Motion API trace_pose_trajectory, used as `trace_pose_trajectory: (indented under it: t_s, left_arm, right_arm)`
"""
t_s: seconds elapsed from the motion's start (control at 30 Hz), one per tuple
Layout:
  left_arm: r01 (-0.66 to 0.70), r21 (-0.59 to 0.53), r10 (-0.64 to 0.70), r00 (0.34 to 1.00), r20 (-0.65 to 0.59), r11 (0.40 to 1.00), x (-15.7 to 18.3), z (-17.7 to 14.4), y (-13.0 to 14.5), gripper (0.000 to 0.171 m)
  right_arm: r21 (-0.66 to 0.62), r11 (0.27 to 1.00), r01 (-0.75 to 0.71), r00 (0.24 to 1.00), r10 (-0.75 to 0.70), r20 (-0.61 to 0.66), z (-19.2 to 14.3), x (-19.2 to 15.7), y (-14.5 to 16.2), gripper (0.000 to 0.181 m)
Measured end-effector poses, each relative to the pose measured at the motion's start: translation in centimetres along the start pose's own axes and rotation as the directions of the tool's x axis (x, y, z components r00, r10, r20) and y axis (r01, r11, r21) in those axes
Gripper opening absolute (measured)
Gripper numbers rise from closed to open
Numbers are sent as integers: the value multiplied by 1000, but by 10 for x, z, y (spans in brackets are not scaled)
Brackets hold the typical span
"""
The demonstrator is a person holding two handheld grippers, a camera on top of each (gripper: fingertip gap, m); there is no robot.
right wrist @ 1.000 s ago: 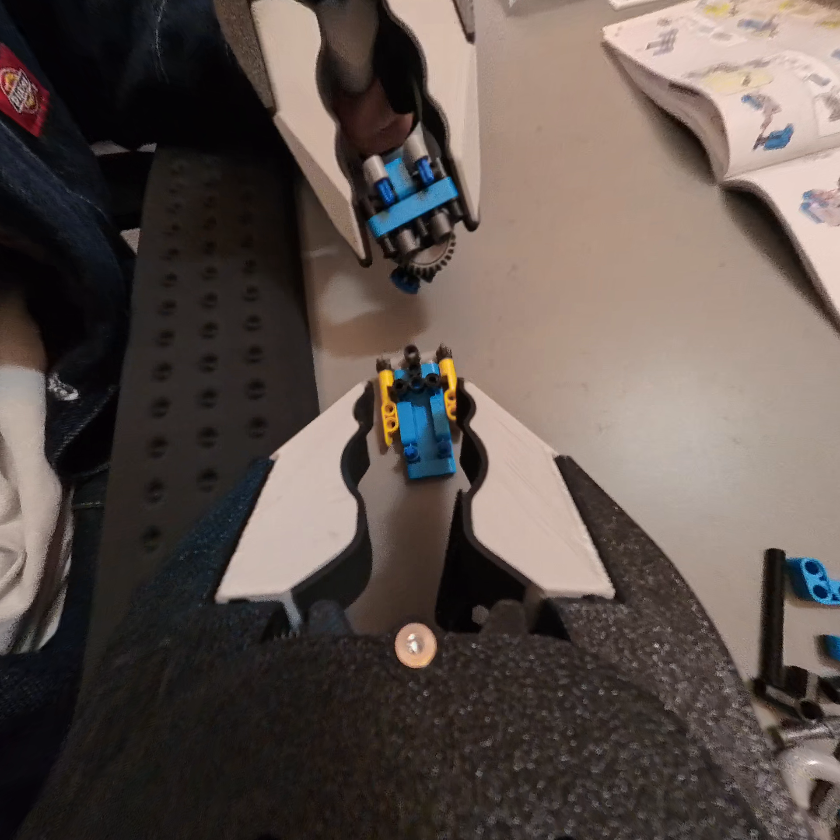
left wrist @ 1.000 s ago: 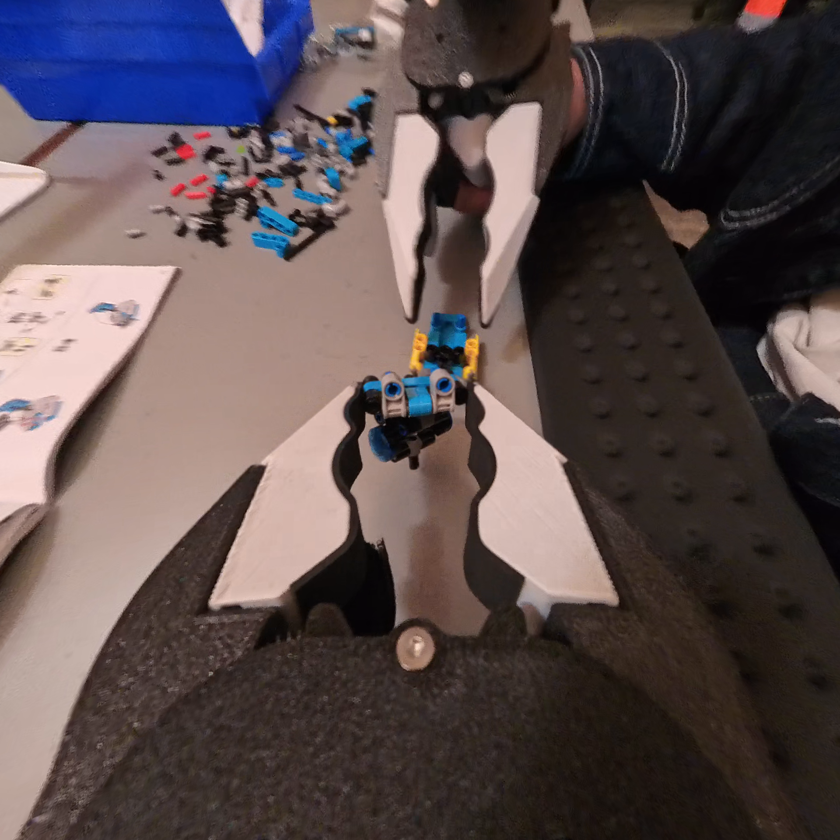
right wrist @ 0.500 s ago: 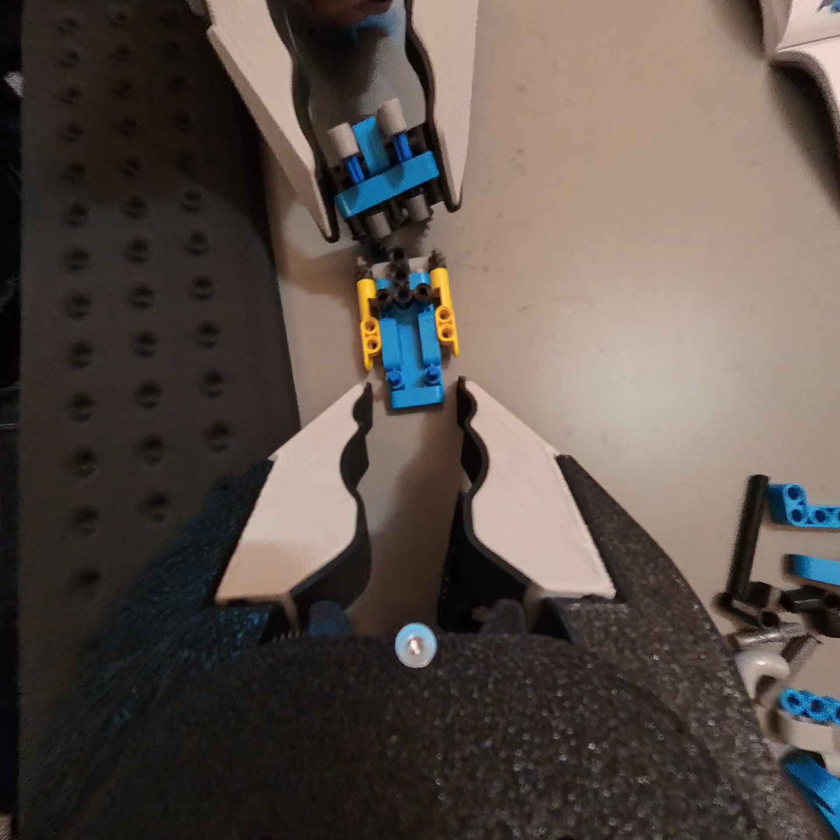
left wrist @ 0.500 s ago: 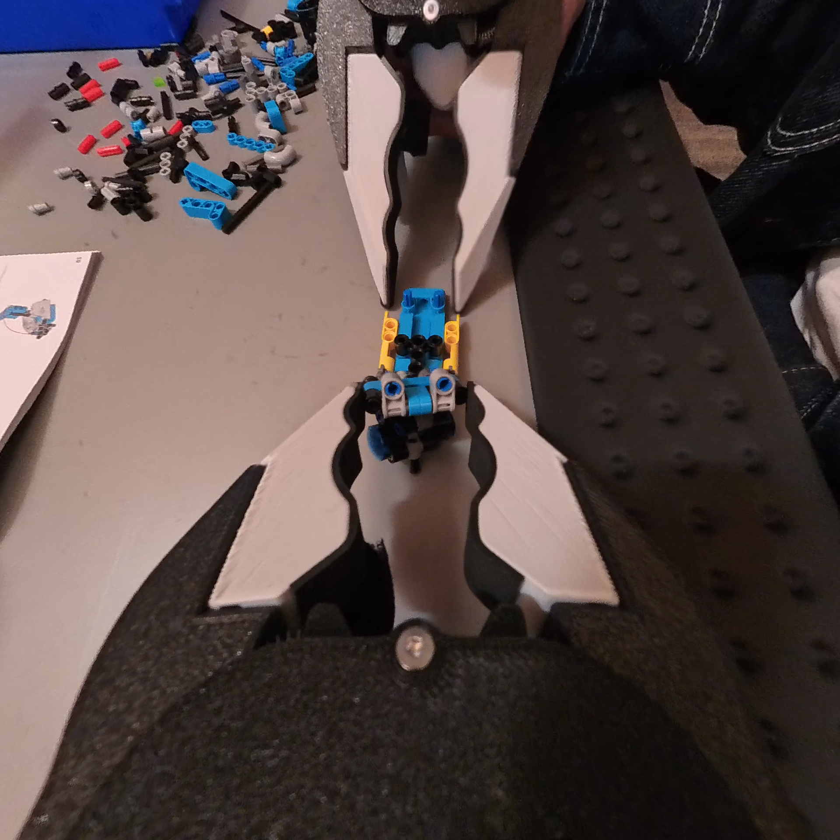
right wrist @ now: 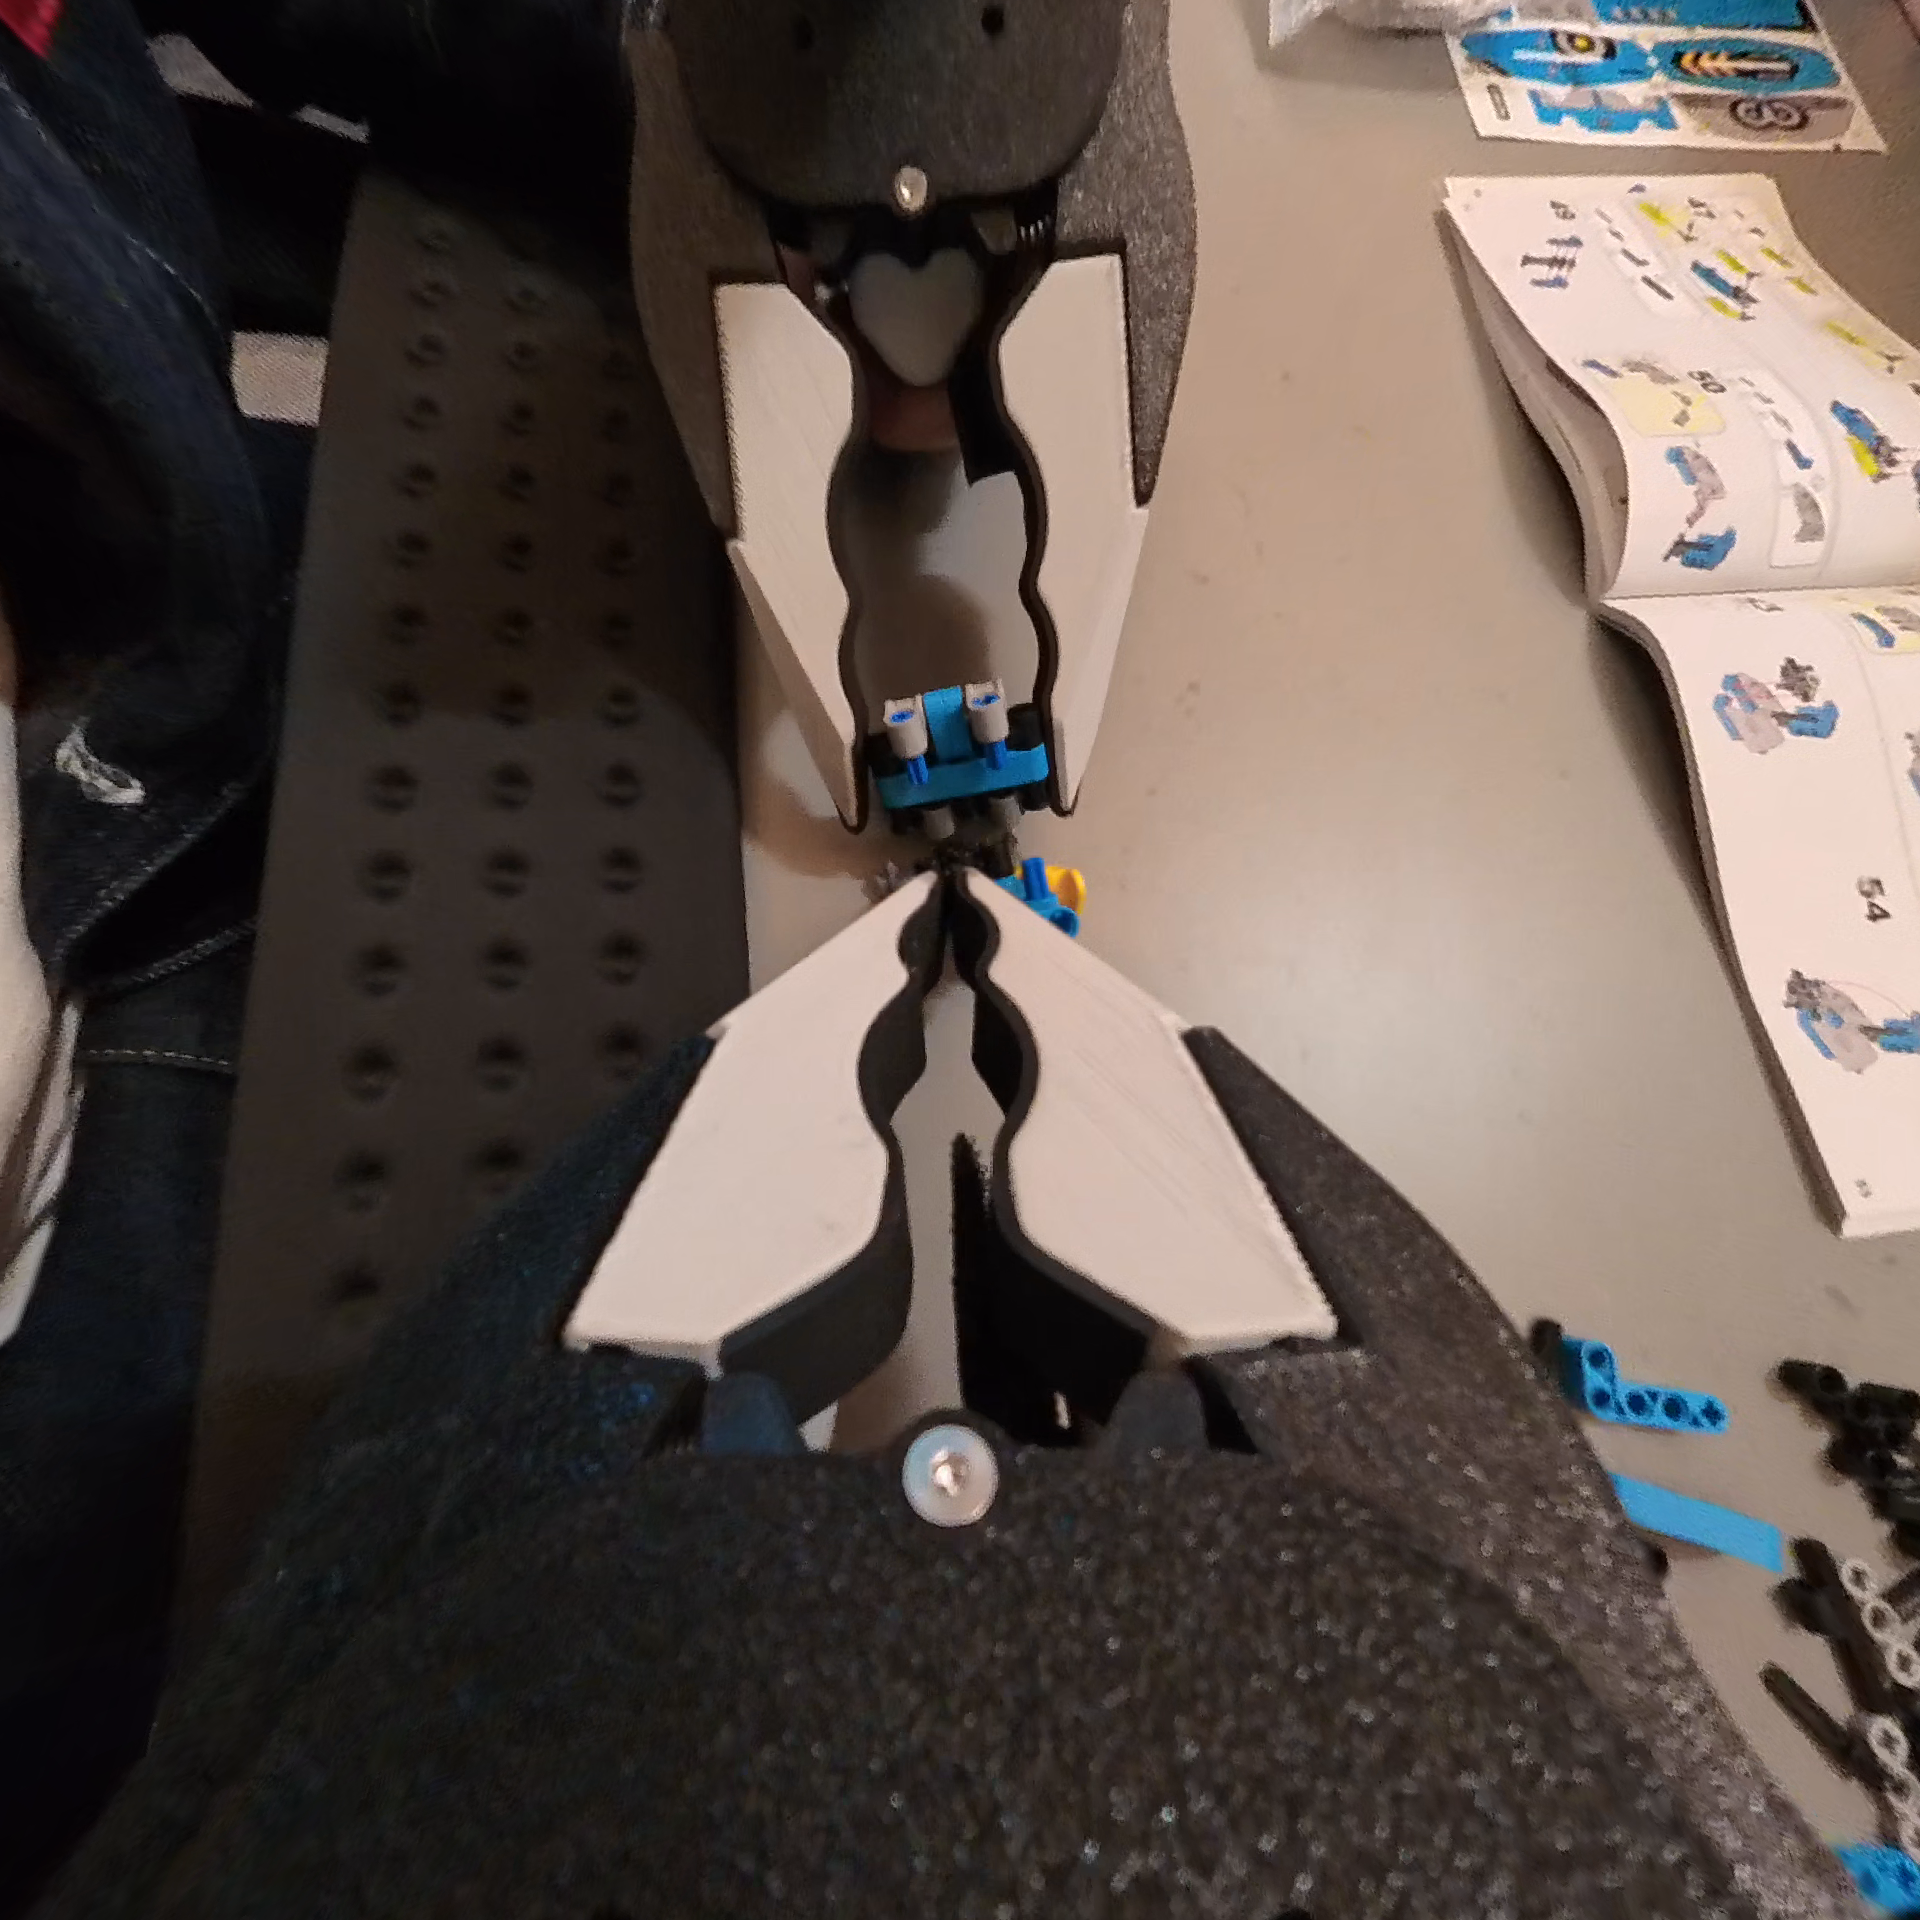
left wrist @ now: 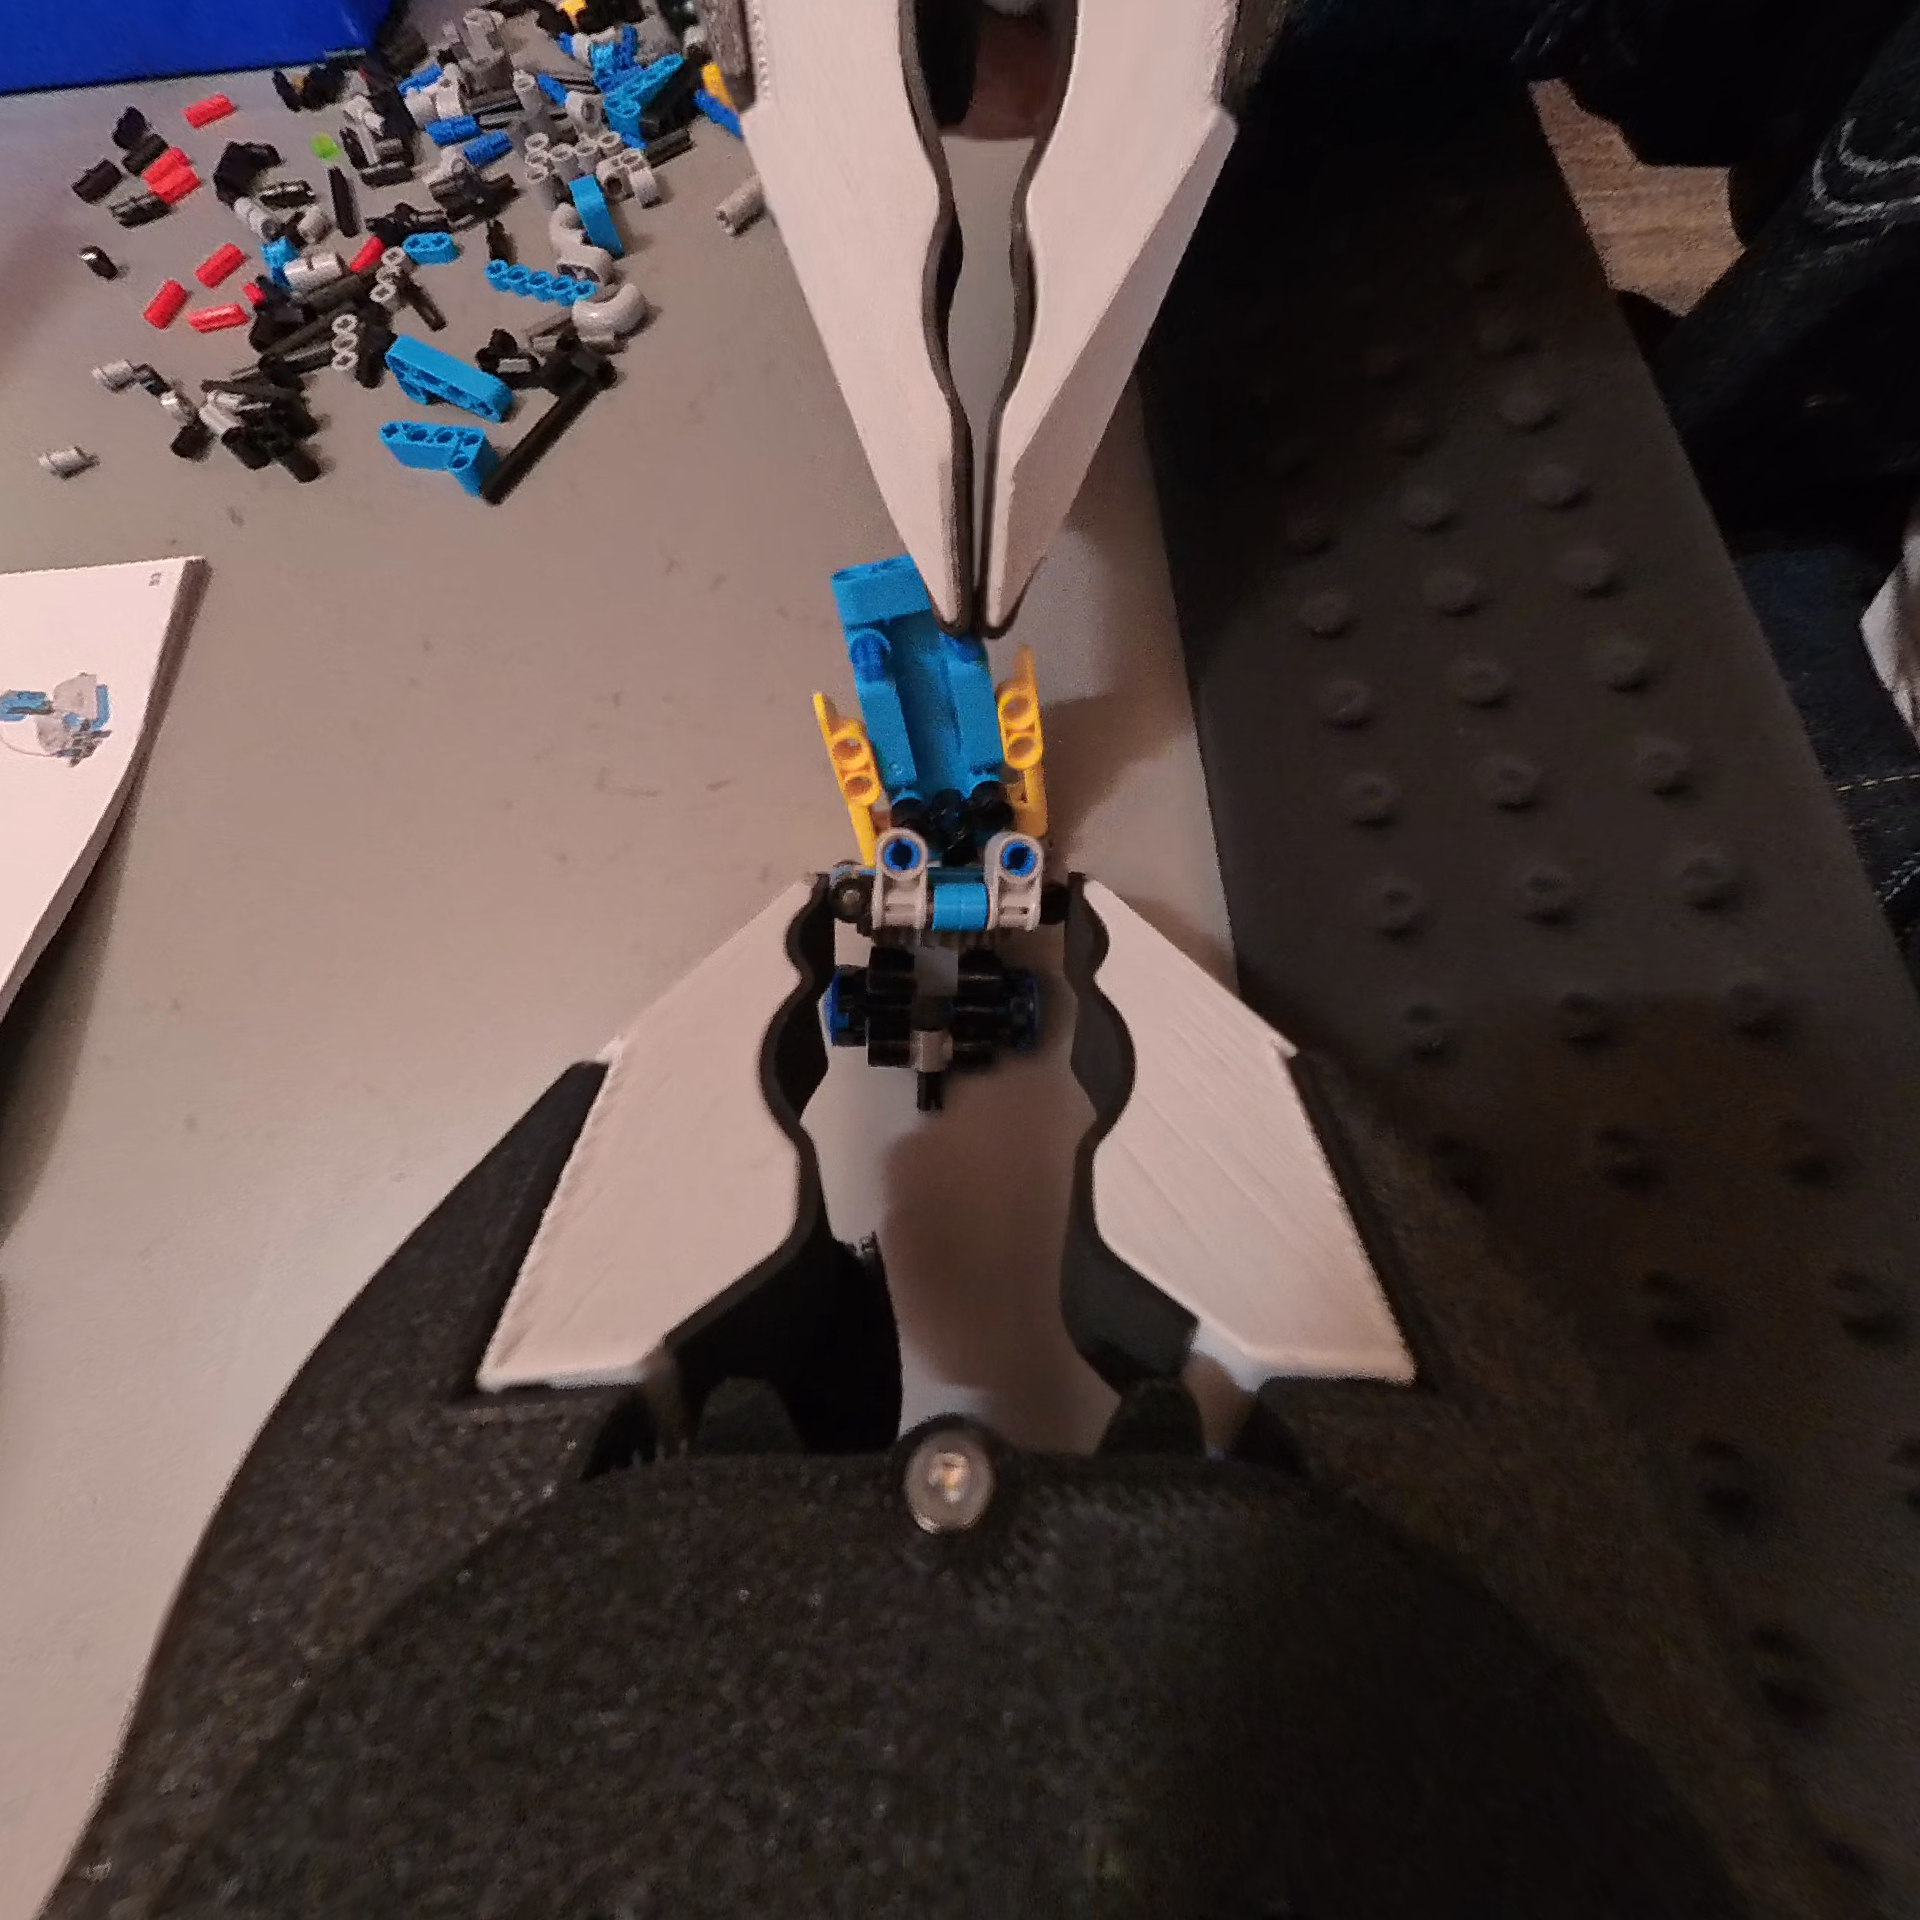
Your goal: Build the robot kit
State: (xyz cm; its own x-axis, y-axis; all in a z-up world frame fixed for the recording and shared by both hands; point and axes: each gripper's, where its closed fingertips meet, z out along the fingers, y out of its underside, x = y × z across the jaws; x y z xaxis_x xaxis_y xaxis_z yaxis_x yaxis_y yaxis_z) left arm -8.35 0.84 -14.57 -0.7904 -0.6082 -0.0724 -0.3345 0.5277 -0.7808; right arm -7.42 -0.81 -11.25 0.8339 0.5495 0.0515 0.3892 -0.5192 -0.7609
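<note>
My left gripper (left wrist: 951, 896) is shut on a small blue, grey and black brick assembly (left wrist: 961, 904) with black gears, holding it by its sides just above the grey table (left wrist: 520, 935). It also shows in the right wrist view (right wrist: 956, 764), between the left fingers. A blue-and-yellow brick assembly (left wrist: 920, 717) lies right in front of it, its black pins against the held piece. My right gripper (right wrist: 951, 883) is shut, with nothing between its pads. Its closed tips (left wrist: 971, 618) rest on the far blue end of that assembly, which is mostly hidden under them in the right wrist view (right wrist: 1055, 896).
A pile of loose bricks (left wrist: 395, 260) and a blue bin (left wrist: 156, 42) lie far left. An open instruction booklet (right wrist: 1714, 520) and a sticker sheet (right wrist: 1652, 73) lie to the right. A black dotted mat (left wrist: 1507, 727) runs along the table edge, beside a person's dark sleeve. The gap from one gripper's tips to the other's is roughly 5 centimetres.
My right gripper let go of the blue-and-yellow assembly on the table, shut its jaws on nothing and set its tips on it. The assembly now meets the piece in my left gripper.
</note>
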Motion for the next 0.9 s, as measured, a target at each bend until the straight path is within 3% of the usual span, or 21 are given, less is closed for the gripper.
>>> trace_pose_trajectory:
  t_s: [0.2, 0.37, 0.47, 0.53, 0.63, 0.73, 0.9]
  left_arm:
    - [22, -15, -22, 1000, 1, 1000, -5, -4, 10, 44]
    - [30, -11, -30, 1000, 2, 999, -6, -6, 8, 44]
    - [84, 81, -81, 996, -32, 993, -7, -13, -12, 44]
    - [128, 108, -121, 990, -70, 986, -9, -13, -21, 44]
    - [147, 83, -137, 985, -109, 986, -9, -8, -20, 44]
    - [146, 32, -141, 983, -117, 989, -6, 0, -9, 44]
    - [98, -13, -99, 991, -85, 995, -4, 8, -1, 44]
  right_arm:
    - [29, 993, -113, 993, 111, 36, -5, 11, 6, 18]
    - [-164, 965, -203, 978, 207, 11, -13, 32, 78, 26]
    - [-69, 986, -149, 988, 151, 22, -15, 32, 72, 25]
    - [-107, 990, -89, 996, 92, 21, -9, 32, 75, 29]
    - [-93, 995, -39, 993, 49, 108, 4, 23, 67, 36]
    - [-38, 999, -15, 989, 20, 147, 10, 25, 61, 31]
    - [-135, 991, 10, 988, 11, 155, 7, 24, 57, 24]
